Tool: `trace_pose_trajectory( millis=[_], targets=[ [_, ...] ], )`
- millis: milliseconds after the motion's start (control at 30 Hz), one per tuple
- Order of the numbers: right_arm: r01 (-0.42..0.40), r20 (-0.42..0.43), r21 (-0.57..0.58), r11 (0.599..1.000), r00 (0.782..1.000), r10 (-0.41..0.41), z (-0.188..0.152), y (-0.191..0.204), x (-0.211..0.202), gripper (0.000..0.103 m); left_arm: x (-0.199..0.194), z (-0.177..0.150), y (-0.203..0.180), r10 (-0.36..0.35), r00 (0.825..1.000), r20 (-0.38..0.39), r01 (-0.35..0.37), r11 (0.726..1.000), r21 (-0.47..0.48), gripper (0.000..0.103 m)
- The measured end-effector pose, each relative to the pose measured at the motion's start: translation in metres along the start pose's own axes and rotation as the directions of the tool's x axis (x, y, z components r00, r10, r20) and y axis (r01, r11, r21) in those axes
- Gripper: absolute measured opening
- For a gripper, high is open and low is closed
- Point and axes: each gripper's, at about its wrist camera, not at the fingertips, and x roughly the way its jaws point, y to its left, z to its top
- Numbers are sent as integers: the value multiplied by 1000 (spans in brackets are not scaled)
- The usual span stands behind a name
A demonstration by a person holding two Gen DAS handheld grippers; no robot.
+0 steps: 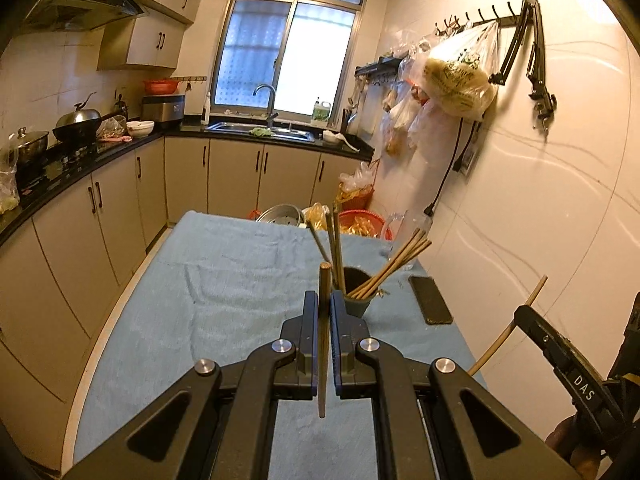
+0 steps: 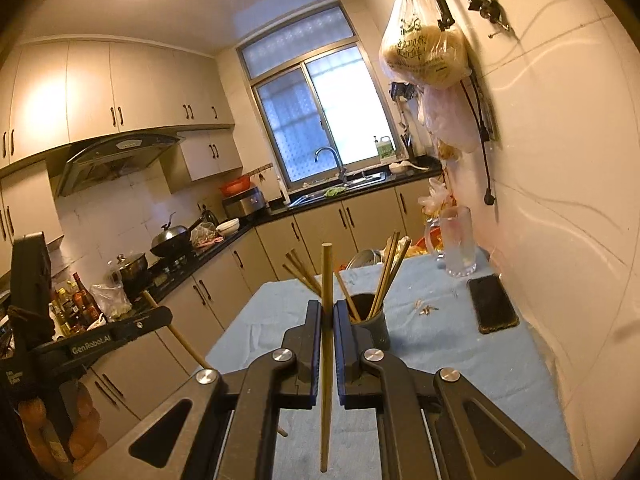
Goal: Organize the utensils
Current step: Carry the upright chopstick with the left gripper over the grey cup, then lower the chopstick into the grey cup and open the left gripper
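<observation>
The left gripper (image 1: 324, 300) has its jaws closed tight on one wooden chopstick (image 1: 323, 344). The stick stands almost upright between the pads, with its blunt top above the fingertips and its thin end hanging free below, over the blue cloth (image 1: 224, 280) of the table. The right gripper (image 2: 328, 308) holds a second chopstick (image 2: 327, 360) in the same way, pinched near the middle, its top well above the jaws. I think each stick is held upright and by the middle so that the thin end can go first into the cup, and so that it does not swing.

Both grippers are above the near part of the table and both point toward the dark cup (image 1: 357, 292), which stands on the cloth toward the far right corner, near the wall edge. In this cup there are already several chopsticks (image 1: 394, 264): some lean to the right over the rim, others stand straighter on the left side. The opening is still partly free, so two more can probably fit.

Just right of the cup a dark phone (image 1: 430, 300) lies flat along the wall edge. In the right wrist view a clear glass mug (image 2: 460, 240) stands at the far right corner; it looks empty. Some small crumbs (image 2: 427, 309) lie on the cloth between the cup and the phone.
</observation>
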Motion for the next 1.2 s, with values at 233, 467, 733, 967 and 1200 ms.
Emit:
trace_pose_trajectory(
  millis=[233, 467, 733, 967, 1200],
  targets=[
    [18, 23, -14, 1000, 1000, -18, 13, -1, 8, 7, 9, 17, -3, -28, 1000, 1, 28, 1000, -1, 5],
    [21, 30, -1, 1000, 999, -21, 28, -11, 29, 7, 20, 41, -10, -46, 999, 23, 46, 999, 1, 5],
    [24, 49, -19, 1000, 999, -23, 49, -11, 57, 7, 37, 72, -30, -62, 996, 63, 59, 997, 44, 6],
    [34, 86, -9, 999, 996, -33, 75, -18, 76, 7, 55, 93, -34, -79, 994, 71, 76, 996, 51, 5],
    [45, 113, -1, 999, 993, -44, 98, -24, 106, 7, 79, 107, -41, -80, 994, 69, 76, 995, 61, 6]
  ],
)
